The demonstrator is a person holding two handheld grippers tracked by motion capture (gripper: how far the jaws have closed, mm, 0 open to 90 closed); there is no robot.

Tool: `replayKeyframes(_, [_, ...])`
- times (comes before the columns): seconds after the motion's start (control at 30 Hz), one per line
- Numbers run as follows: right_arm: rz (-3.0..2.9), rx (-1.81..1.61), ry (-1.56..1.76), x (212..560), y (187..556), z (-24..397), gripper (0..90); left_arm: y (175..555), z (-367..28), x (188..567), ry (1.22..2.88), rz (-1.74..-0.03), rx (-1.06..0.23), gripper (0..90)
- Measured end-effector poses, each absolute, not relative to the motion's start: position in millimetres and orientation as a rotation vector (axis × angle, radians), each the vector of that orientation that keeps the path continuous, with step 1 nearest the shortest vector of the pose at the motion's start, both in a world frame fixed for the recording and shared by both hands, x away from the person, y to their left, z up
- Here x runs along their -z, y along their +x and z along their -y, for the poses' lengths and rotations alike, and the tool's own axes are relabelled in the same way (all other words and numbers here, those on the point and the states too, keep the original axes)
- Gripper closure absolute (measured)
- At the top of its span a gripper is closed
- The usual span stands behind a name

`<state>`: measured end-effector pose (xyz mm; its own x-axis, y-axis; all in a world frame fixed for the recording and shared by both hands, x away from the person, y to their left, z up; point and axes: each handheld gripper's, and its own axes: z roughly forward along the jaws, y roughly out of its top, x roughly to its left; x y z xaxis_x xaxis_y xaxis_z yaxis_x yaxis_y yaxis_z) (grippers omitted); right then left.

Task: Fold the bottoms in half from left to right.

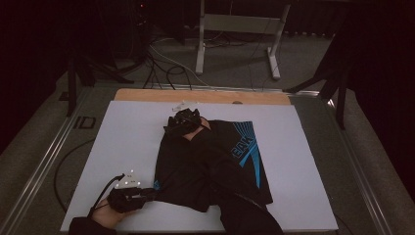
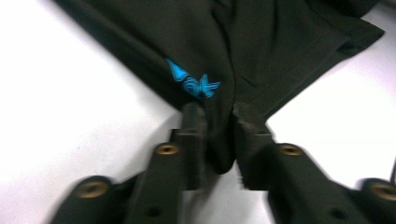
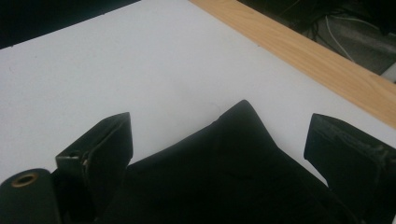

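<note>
Left hand-held gripper (image 2: 219, 140) around shorts' (image 2: 261, 46) corner

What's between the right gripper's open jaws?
A corner of the black fabric garment, untouched by either jaw, lying on the white table sheet; right gripper view.

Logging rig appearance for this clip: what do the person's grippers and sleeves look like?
Both grippers are black. The left gripper has a grey plate on top, a trailing black cable and brass-coloured screw heads along its jaw arms; the right gripper has blocky black jaws. Sleeves look dark.
</note>
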<state>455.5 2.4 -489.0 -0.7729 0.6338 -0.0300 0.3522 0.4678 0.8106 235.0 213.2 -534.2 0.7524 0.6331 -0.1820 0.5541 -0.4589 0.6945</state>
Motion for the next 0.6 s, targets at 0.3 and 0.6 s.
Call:
replayKeyframes(0.3, [-2.376, -1.197, 0.895, 493.5, 463.9, -7.2, 7.7, 234.2, -209.2, 526.8, 2.132, -0.882, -0.162, 85.6])
replayKeyframes(0.6, [-2.366, -1.13, 0.974, 499.1, 470.2, -19.7, 18.1, 234.2, -209.5, 524.6, 2.12, -0.88, -0.161, 86.0])
